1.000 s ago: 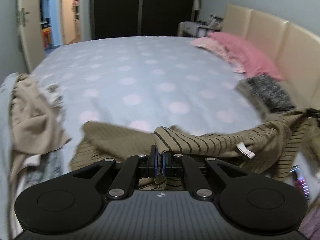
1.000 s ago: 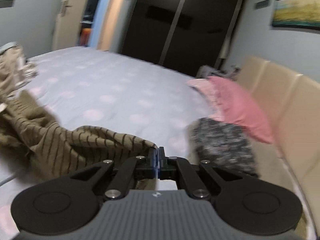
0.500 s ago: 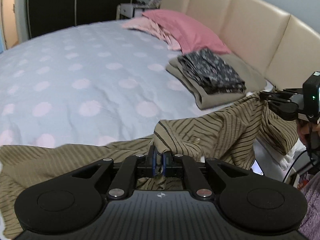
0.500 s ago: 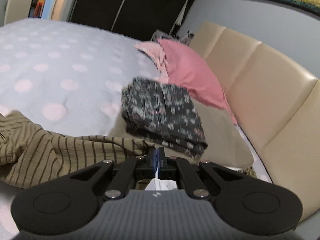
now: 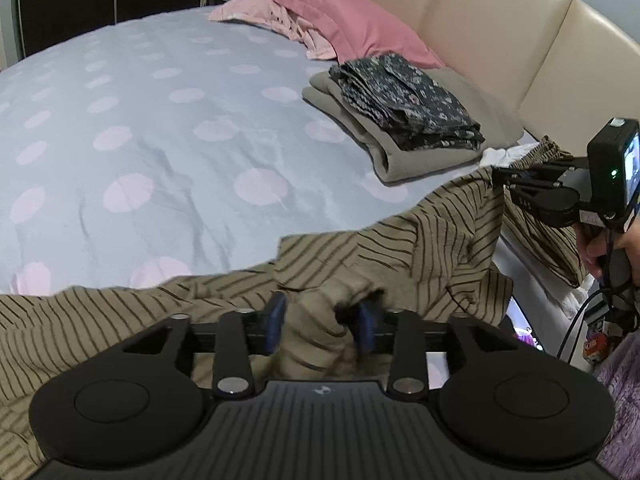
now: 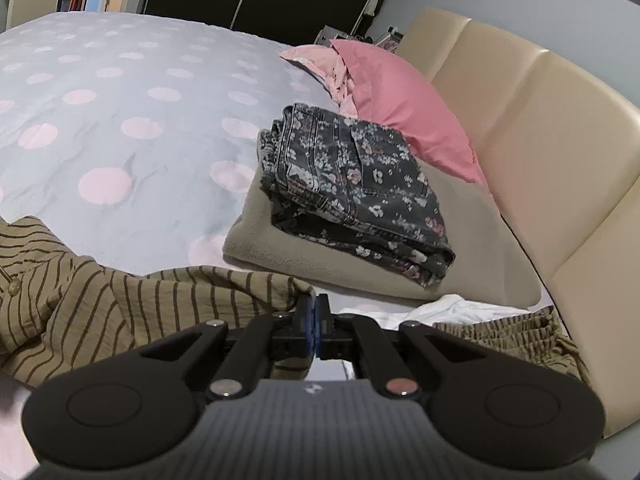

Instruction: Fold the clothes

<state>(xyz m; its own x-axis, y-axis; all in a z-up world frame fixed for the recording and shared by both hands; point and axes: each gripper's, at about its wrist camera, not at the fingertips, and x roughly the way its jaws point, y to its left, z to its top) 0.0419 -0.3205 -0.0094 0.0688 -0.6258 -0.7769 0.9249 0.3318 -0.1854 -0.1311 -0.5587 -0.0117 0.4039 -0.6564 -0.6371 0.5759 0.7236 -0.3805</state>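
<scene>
The striped shirt (image 5: 400,248) lies crumpled along the near edge of the bed (image 5: 160,140), just short of the stack of folded clothes (image 5: 400,120) that sits beside the pink pillow (image 5: 340,16); one end of it trails off the bed's side toward the headboard (image 6: 540,128). The step in hand looks like laying the shirt out on the bed before the first fold. The left gripper (image 5: 320,322) has its jaws spread and opening, with a hump of the shirt's cloth between the blue pads but, as far as the blurred cloth lets one judge, no longer pinched; the right gripper (image 6: 315,320) has its jaws pressed together on a thin edge of the shirt, on the side nearer the stack, and in the left view it holds that edge up clear of the bed. The next move probably calls for the left to clear the cloth and take a fresh hold on a corner or hem farther from the stack, so the two can pull the shirt flat; a loose bunch left under it would spoil the fold.
</scene>
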